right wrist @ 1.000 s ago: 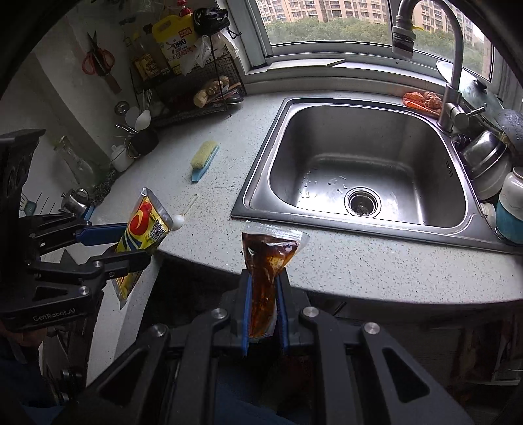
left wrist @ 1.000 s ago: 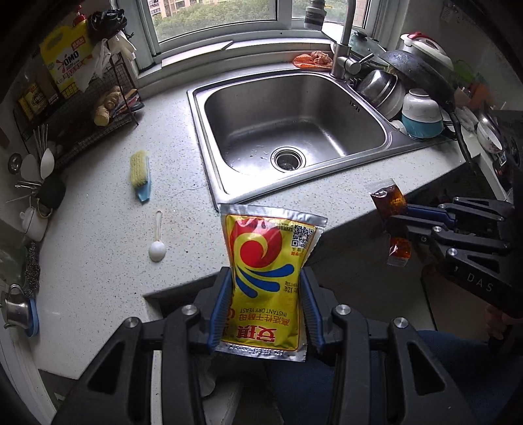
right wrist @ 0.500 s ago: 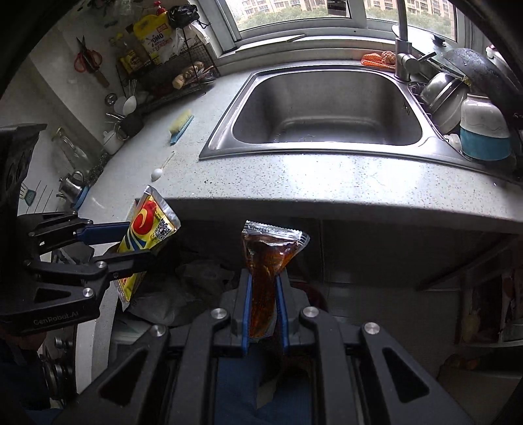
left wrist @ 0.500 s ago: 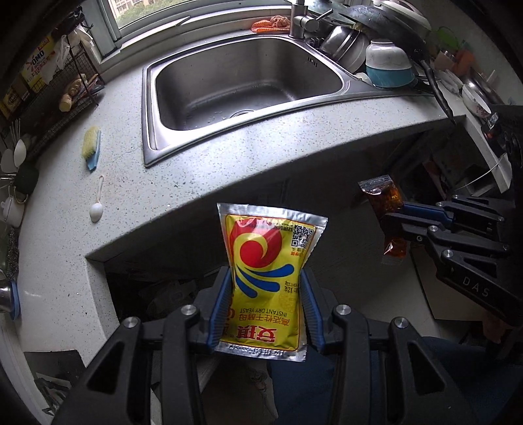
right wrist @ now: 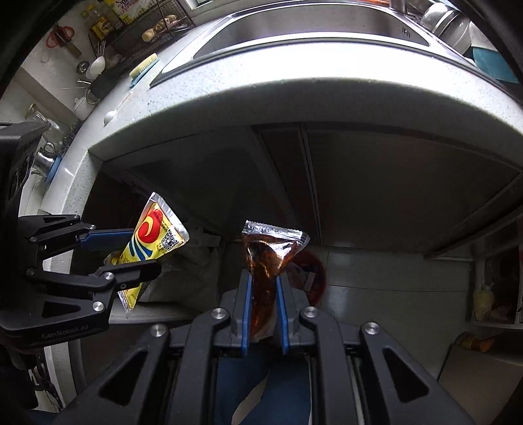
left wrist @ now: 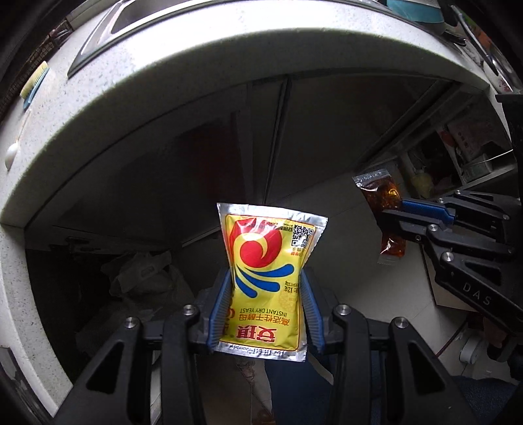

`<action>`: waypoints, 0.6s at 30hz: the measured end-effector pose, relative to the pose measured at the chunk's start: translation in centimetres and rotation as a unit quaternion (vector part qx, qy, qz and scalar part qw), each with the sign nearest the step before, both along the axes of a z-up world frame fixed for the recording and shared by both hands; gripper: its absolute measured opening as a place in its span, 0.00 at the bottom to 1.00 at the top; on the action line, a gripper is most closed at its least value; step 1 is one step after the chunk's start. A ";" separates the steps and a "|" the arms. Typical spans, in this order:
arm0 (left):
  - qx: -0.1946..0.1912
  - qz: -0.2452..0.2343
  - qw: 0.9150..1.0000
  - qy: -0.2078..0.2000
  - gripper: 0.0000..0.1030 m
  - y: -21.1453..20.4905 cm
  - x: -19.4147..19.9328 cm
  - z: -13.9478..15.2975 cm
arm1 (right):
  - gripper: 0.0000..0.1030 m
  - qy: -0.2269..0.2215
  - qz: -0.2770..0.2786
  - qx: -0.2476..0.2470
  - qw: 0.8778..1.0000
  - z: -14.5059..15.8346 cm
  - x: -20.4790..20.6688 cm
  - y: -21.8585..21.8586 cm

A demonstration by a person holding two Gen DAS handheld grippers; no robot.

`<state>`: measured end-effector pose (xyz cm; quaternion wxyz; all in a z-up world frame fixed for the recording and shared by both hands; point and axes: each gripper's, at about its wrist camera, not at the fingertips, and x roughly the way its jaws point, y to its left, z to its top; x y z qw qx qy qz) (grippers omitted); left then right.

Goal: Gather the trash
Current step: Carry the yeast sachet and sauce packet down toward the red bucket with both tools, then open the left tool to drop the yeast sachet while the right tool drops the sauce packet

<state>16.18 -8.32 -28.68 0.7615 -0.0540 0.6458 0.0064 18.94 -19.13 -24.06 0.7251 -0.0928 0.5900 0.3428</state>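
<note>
My left gripper (left wrist: 264, 278) is shut on a yellow instant-yeast packet (left wrist: 266, 271) with a red and blue swirl, pinched by its lower half between the blue pads. The same packet (right wrist: 150, 243) and left gripper (right wrist: 130, 251) show at the left of the right wrist view. My right gripper (right wrist: 264, 281) is shut on a clear sachet of brown sauce (right wrist: 268, 258); from the left wrist view that sachet (left wrist: 380, 196) and gripper (left wrist: 397, 212) appear at the right. Both grippers hang below the countertop edge (left wrist: 183, 65), in front of the dark cabinet doors (right wrist: 359, 183).
A dark bag with crumpled contents (left wrist: 143, 278) sits on the floor under the counter, left of the yellow packet. Above are the steel sink (right wrist: 294, 29), a scrub brush (right wrist: 143, 68) and a white spoon (right wrist: 109, 115). Open shelves (left wrist: 470, 157) stand at the right.
Both grippers have dropped from above the counter to below its edge, each keeping its packet. The sink has slid to the top of both views and the cabinet front fills them.
</note>
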 end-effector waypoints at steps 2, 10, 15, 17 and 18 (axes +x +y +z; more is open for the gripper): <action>0.010 0.004 1.000 0.010 0.39 0.0 0.2 -2.6 | 0.12 0.000 0.005 -0.008 1.000 -2.6 0.1 0.6; -0.006 0.010 0.999 0.040 0.39 0.4 1.4 -12.7 | 0.12 0.030 -0.004 -0.021 0.999 -12.1 0.3 1.1; -0.017 0.005 0.999 0.050 0.39 0.1 2.0 -18.0 | 0.12 0.038 0.000 -0.030 0.999 -17.0 0.8 2.4; -0.022 0.005 0.998 0.052 0.40 0.2 2.0 -19.9 | 0.12 0.041 0.001 -0.029 0.999 -18.8 1.0 2.3; -0.024 0.006 0.998 0.053 0.40 0.4 1.9 -20.8 | 0.12 0.043 0.000 -0.028 0.999 -19.5 1.0 2.2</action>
